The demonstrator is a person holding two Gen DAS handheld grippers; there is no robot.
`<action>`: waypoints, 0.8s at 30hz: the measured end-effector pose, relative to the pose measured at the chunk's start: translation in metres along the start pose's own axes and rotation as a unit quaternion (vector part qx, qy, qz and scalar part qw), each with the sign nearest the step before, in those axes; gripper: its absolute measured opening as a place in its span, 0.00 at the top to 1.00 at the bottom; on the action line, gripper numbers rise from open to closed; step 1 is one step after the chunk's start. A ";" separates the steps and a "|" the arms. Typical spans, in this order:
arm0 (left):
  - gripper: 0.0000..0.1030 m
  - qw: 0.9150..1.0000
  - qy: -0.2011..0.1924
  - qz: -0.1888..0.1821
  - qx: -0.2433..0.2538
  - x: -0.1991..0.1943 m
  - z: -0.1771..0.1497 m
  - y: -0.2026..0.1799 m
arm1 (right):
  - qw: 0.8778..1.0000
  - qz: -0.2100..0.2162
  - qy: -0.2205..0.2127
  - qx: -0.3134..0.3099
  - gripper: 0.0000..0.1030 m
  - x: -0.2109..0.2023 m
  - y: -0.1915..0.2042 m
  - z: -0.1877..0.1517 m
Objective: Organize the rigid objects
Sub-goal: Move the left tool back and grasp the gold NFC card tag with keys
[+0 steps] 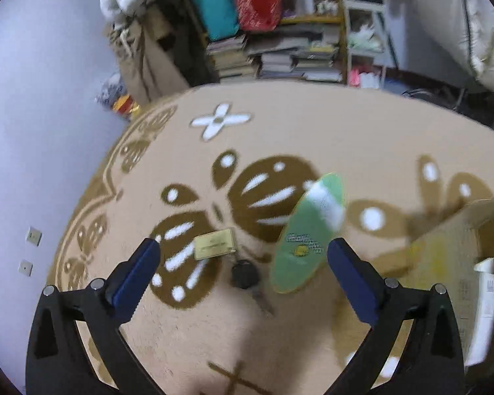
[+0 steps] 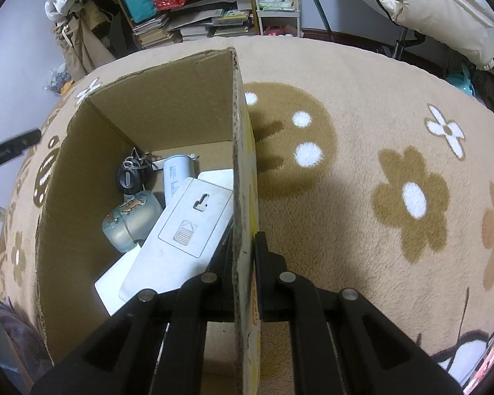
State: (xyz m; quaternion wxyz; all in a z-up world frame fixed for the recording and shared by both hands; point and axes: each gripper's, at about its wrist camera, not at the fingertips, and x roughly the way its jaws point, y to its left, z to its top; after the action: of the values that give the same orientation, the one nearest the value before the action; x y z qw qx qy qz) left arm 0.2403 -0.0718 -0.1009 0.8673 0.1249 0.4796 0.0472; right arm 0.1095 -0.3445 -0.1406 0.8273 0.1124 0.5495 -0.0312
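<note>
The left gripper (image 1: 242,263) is spread wide above the rug (image 1: 313,131), holding nothing. Between its blue fingers (image 1: 138,276), a black key fob (image 1: 244,275) lies on the rug, with a key pointing toward the camera. Just beyond it to the left lies a gold card (image 1: 215,243). Close to the right finger a green oval disc (image 1: 308,233) stands tilted and blurred; whether it touches the rug or the finger cannot be told. At the far right edge is the cardboard box (image 1: 451,247), with a white item showing inside.

The right gripper (image 2: 243,253) is pressed together on the right wall of the box (image 2: 242,164), one finger inside and one outside. Inside, nearest the gripper, a white panel (image 2: 184,240) lies slanted over a white sheet. Left of it is a clear cup (image 2: 131,219), and further off a pale blue cylinder (image 2: 178,172) and a bunch of keys (image 2: 130,176). The rug (image 2: 362,164) spreads out to the right.
</note>
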 end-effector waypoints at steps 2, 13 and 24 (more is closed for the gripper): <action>0.02 1.000 0.023 0.002 -0.016 0.026 -0.001 0.011 | 1.000 0.002 0.000 0.001 0.91 0.000 0.000 -0.001; 0.20 0.992 0.093 0.011 -0.089 0.113 -0.009 0.044 | 1.000 0.002 0.001 0.002 0.91 0.001 0.000 -0.002; 0.54 0.989 0.112 -0.001 -0.098 0.105 -0.012 0.032 | 1.000 0.004 0.002 0.005 0.91 0.000 0.000 -0.003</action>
State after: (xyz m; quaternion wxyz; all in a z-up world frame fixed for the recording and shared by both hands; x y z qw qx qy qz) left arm 0.2875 -0.0177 -0.1853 0.8161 0.0330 0.5671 0.1062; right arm 0.1066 -0.3435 -0.1421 0.8259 0.1186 0.5504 -0.0304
